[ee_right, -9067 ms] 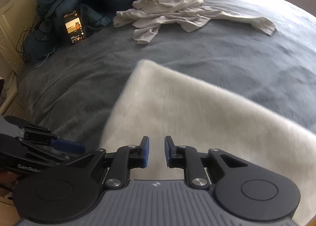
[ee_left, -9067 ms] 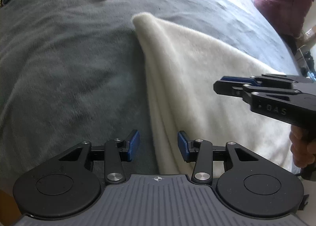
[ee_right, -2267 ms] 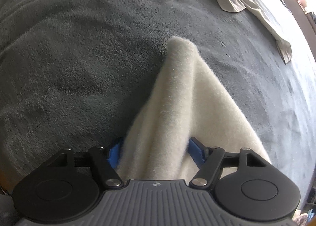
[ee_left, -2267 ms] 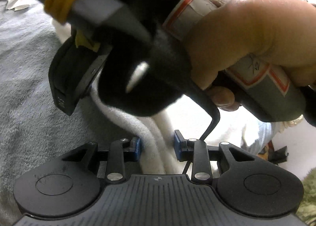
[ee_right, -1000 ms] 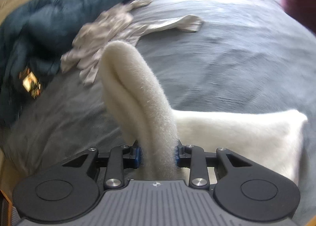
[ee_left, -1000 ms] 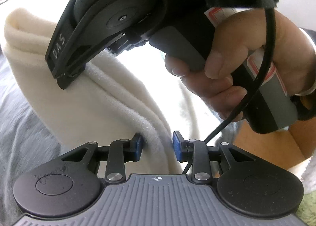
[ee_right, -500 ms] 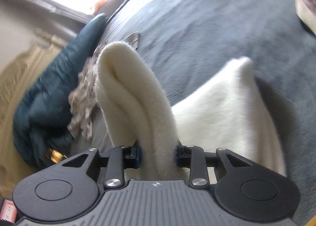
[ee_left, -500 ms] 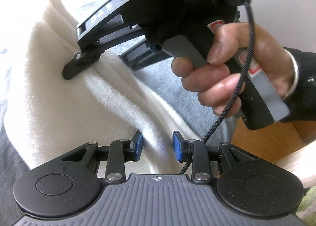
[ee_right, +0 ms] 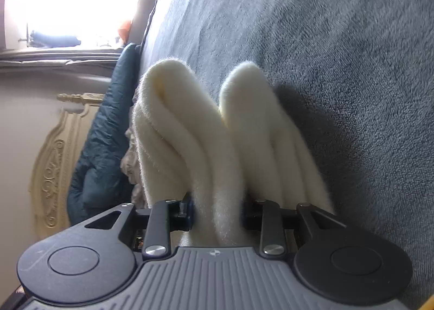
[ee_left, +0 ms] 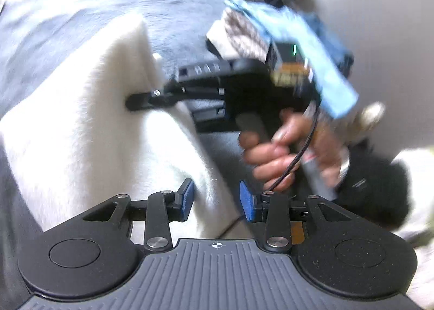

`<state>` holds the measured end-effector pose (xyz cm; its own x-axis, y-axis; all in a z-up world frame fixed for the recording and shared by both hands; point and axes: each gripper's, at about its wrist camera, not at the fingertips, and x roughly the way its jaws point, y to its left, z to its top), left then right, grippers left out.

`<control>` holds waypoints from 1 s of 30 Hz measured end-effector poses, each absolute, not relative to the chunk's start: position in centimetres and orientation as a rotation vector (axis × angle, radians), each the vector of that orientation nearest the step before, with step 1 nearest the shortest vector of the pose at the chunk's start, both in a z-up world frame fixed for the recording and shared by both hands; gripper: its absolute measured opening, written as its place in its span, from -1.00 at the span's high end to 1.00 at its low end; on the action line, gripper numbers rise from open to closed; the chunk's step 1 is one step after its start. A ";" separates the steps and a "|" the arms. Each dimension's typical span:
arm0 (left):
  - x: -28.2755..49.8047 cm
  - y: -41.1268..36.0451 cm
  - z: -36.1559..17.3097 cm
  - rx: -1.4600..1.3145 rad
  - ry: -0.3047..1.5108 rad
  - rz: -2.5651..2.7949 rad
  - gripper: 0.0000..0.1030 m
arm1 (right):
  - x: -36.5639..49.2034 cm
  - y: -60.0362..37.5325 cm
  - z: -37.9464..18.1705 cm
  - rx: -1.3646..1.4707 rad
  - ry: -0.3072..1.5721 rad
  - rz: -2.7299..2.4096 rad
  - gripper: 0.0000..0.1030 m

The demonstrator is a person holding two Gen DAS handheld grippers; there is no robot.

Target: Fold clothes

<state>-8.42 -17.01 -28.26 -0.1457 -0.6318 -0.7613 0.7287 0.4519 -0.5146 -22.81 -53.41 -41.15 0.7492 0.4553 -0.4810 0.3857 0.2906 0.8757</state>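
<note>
Folding the fleece on the bed

The thick, soft cream fleece garment (ee_right: 206,152) drooped limply; right gripper (ee_right: 217,212) pinched its bunched folds, left gripper (ee_left: 214,199) was loosening around an edge.

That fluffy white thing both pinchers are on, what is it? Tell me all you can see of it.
It looks like a cream fleece garment, thick and fuzzy, doubled into rounded folds. It lies on a grey plush bedspread. The right gripper is shut on one bunched fold, which stands up beside a second fold. In the left wrist view, an edge of it runs between the left gripper, whose jaws are opening. What garment it is cannot be told.
</note>
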 end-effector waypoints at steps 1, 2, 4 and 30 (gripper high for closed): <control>-9.3 -17.7 -27.5 0.047 1.257 -1.172 0.27 | -22.7 -53.5 -41.4 1.323 0.781 0.068 0.38; -10.3 -19.2 -26.6 -0.004 1.270 -1.161 0.25 | -22.6 -53.7 -41.6 1.329 0.781 0.077 0.38; -10.6 -20.2 -26.4 -0.068 1.269 -1.119 0.21 | -22.5 -53.9 -42.1 1.342 0.781 0.096 0.38; -15.7 -26.7 -36.3 0.150 1.343 -1.009 0.14 | -28.8 -49.0 -38.7 1.154 1.099 0.221 -0.19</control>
<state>-15.71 -26.67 -36.25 -0.1066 -0.5153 -0.8503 0.6733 0.5918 -0.4431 -28.77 -48.98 -38.73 0.4962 0.6461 -0.5799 0.3712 0.4459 0.8145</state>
